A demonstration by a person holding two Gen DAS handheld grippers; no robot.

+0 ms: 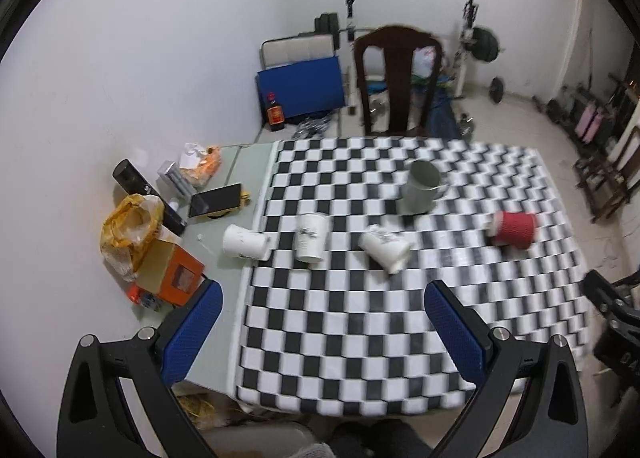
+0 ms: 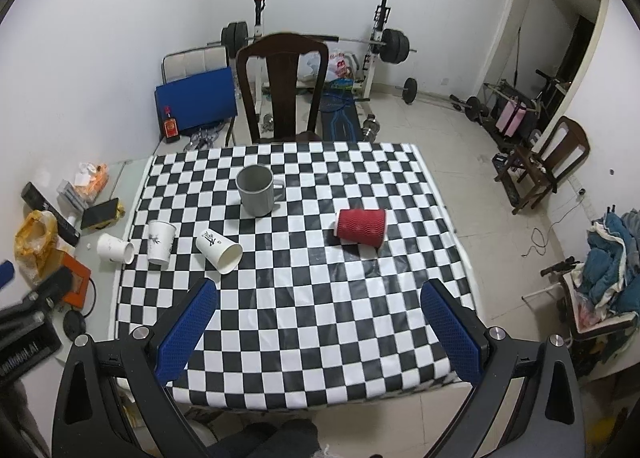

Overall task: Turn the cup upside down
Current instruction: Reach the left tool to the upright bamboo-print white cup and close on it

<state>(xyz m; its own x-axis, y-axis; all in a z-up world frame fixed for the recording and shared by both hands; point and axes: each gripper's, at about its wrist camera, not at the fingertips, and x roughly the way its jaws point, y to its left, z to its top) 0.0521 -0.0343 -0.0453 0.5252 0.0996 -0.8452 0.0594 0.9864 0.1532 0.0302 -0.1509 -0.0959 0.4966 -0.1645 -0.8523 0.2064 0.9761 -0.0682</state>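
Observation:
A grey metal mug (image 2: 257, 194) (image 1: 421, 193) stands upright, mouth up, on the checkered tablecloth (image 2: 312, 322). A red ribbed paper cup (image 2: 362, 227) (image 1: 514, 229) lies on its side to the mug's right. Three white paper cups sit to the left: one lying down (image 2: 220, 251) (image 1: 385, 248), one upright (image 2: 160, 243) (image 1: 312, 237), one lying off the cloth (image 2: 115, 249) (image 1: 246, 243). My left gripper (image 1: 322, 332) and right gripper (image 2: 318, 330) are both open and empty, held above the near part of the table.
Clutter fills the table's left strip: orange box (image 1: 170, 276), yellow bag (image 1: 130, 230), phone (image 1: 216, 200), black tube (image 1: 132, 178). A dark wooden chair (image 2: 282, 90) stands at the far edge. Weights and a bench stand behind. The left gripper's body shows at the right wrist view's left edge (image 2: 28, 322).

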